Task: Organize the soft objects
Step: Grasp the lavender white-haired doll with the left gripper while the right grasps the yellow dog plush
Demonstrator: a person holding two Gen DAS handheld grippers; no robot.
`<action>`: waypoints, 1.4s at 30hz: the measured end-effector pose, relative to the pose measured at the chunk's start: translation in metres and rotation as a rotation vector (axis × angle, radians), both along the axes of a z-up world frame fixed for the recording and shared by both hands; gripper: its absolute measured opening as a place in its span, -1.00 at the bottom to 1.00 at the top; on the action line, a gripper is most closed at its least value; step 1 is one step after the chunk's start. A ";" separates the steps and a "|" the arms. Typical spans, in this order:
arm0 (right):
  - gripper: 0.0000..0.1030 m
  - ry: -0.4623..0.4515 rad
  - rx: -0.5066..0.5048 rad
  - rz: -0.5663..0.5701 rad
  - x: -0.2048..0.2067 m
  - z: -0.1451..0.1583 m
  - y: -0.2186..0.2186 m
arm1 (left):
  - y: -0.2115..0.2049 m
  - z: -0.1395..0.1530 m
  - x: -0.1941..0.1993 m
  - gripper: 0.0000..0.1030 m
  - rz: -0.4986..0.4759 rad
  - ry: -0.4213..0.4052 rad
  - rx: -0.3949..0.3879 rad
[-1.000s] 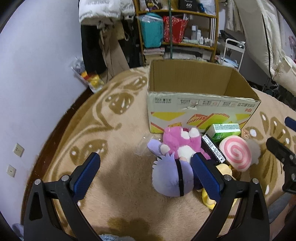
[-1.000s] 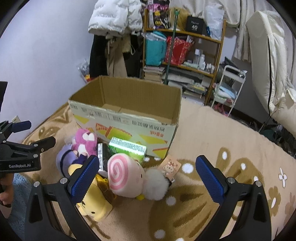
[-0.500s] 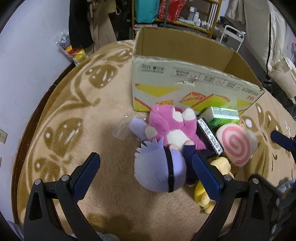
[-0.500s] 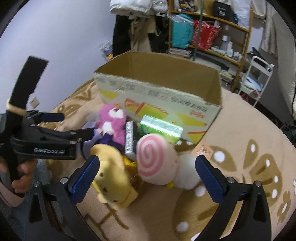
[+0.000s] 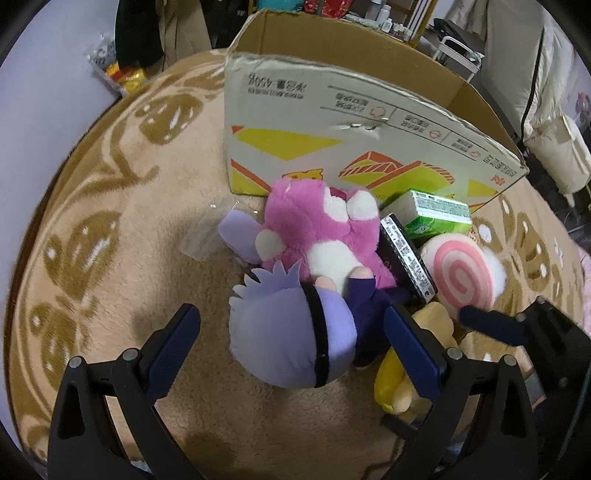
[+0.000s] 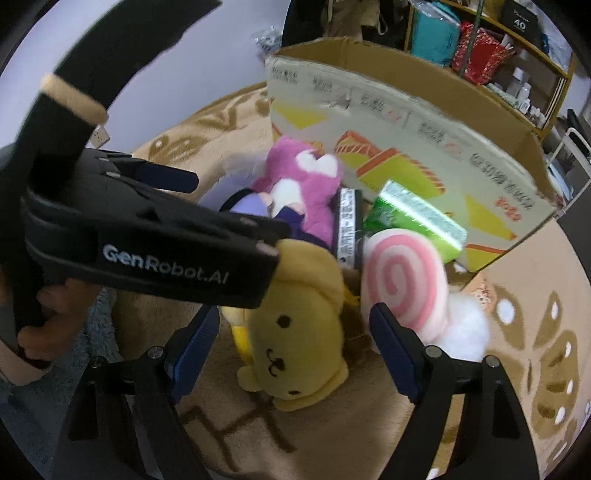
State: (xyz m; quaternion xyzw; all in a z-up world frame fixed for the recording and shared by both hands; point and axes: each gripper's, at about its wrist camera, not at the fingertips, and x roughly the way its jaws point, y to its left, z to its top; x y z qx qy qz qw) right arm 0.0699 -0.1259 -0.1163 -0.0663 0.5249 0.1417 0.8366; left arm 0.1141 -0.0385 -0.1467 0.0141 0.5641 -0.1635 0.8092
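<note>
- Left gripper [image 5: 291, 343]: jaws wide apart, pointing steeply down over the purple plush [image 5: 291, 339]; the plush head sits between the blue pads w/ gaps on both sides, nothing clamped.
- Right gripper [image 6: 295, 343]: jaws apart but have just been closing in; yellow bear plush [image 6: 295, 332] lies between the pads, not yet pinched as far as the frame shows.
- A hand [image 6: 48, 325] grips the left gripper's handle at left edge of the right wrist view.
- Purple plush lies on the rug, dark band round its head, partly under the pink plush [image 5: 314, 236].
- Pink plush rests against the cardboard box [image 5: 369, 122] front wall, white patches on its face & belly.
- Black flat box [image 5: 406, 254] lies btw pink plush and the pink-swirl plush [image 5: 461, 277]; green carton [image 5: 432, 218] just behind it, touching the cardboard box.
- Swirl plush has a white fluffy part [image 6: 465, 332], just beside the right gripper's right pad.
- Everything sits on a beige rug [image 5: 129, 229] w/ brown pattern.
- Cardboard box open on top, inside not visible from here.
- Behind: shelf [image 6: 517, 44] w/ bags & bottles, hanging clothes [image 5: 136, 33].
</note>
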 end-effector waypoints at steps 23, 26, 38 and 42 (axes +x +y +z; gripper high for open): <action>0.35 0.025 0.002 -0.025 0.013 -0.014 0.007 | 0.011 0.003 0.000 0.06 0.041 0.035 -0.086; 0.33 0.021 0.008 -0.035 0.009 -0.008 0.004 | 0.007 0.005 -0.003 0.06 0.025 0.011 -0.058; 0.33 0.023 0.004 -0.043 0.004 -0.008 0.003 | 0.005 -0.013 0.000 0.49 0.026 0.071 -0.063; 0.33 0.021 0.007 -0.044 0.004 -0.008 0.001 | 0.011 -0.019 0.004 0.42 0.049 0.136 -0.125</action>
